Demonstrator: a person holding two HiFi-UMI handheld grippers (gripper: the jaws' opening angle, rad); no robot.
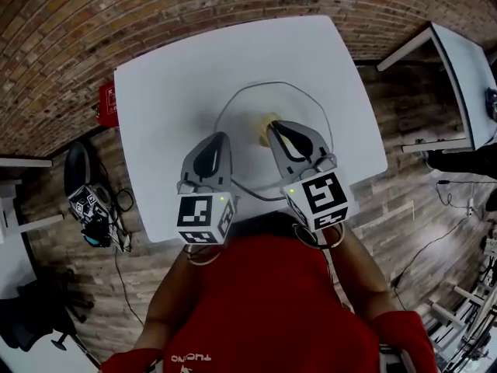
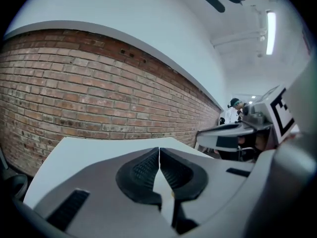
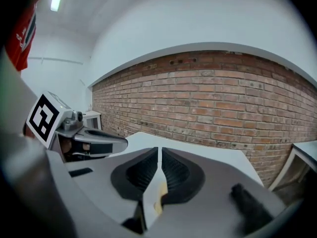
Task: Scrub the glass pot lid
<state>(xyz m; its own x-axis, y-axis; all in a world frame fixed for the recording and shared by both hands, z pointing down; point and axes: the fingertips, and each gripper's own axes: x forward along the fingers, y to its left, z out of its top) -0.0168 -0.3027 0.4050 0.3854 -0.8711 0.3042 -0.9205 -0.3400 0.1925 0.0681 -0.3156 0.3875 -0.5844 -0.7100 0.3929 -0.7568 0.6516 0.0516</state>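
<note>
Looking along your left gripper [image 2: 159, 150], you see its jaws pressed together with nothing between the ribbed pads [image 2: 142, 170]; the jaws of your right gripper [image 3: 159, 151] are likewise together and hold nothing. A pale yellow patch shows through the gap under the right jaws, but that view does not tell what it is. In the head view, the right gripper's tip lies over the beige knob [image 1: 266, 123] at the middle of the glass pot lid [image 1: 248, 103]. The left gripper's tip lies over the lid's left part. You cannot tell whether either one touches the lid. The lid lies flat near the middle of the white table [image 1: 171, 92]. The left marker cube [image 1: 203, 217] and the right marker cube [image 1: 322, 196] sit at the grippers' near ends, just before your red shirt [image 1: 272, 309]. A brick wall [image 3: 223, 98] runs behind the table
</note>
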